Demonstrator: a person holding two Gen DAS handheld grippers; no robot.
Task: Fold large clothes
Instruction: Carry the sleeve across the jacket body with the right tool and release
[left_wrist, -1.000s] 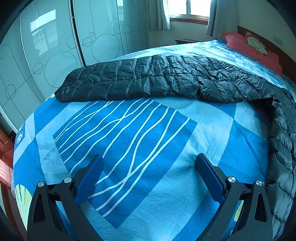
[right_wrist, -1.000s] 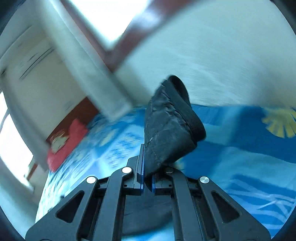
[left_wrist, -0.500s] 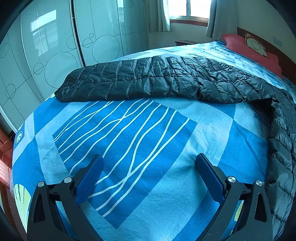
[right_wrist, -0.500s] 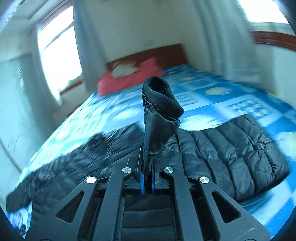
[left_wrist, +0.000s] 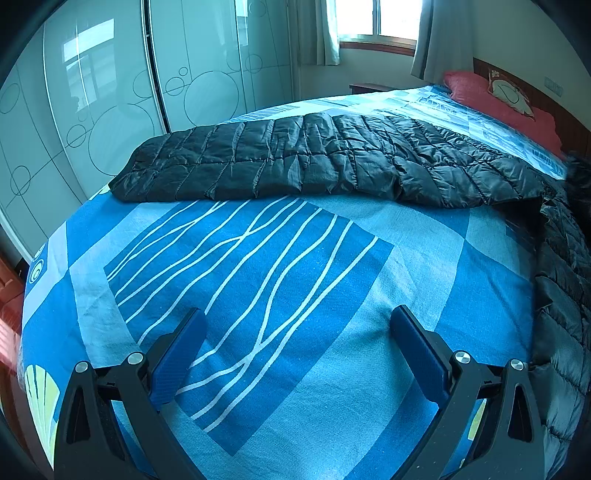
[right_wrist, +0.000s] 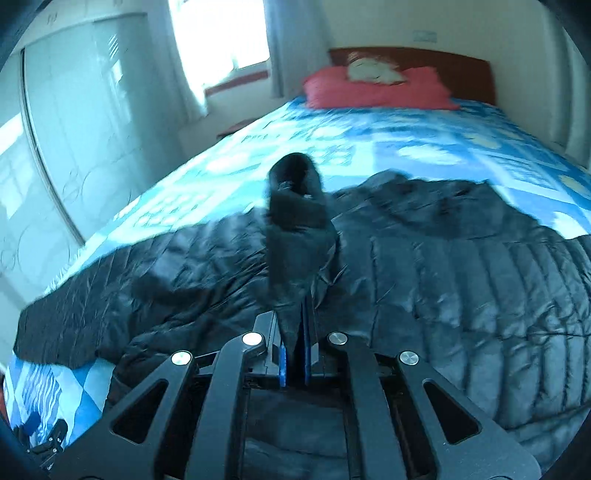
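A black quilted down jacket (left_wrist: 332, 162) lies spread across the blue patterned bed (left_wrist: 258, 280). One sleeve stretches leftward in the left wrist view, and the body runs down the right edge. My left gripper (left_wrist: 295, 343) hovers open over bare bedspread, short of the jacket, with nothing between its blue pads (left_wrist: 177, 350). My right gripper (right_wrist: 293, 332) is shut on the other sleeve's cuff (right_wrist: 295, 229), which stands up from its jaws above the jacket's body (right_wrist: 461, 288). The right wrist view is motion-blurred.
Red pillows (right_wrist: 376, 88) lie at the wooden headboard (right_wrist: 443, 66). Glass sliding wardrobe doors (left_wrist: 92, 103) run along the bed's left side. A curtained window (left_wrist: 369, 22) is at the far wall. A reddish floor shows beyond the bed's left edge.
My right gripper swung across the room with the cuff in its jaws, from facing the wall and window to facing the headboard over the jacket. The left gripper stayed still.
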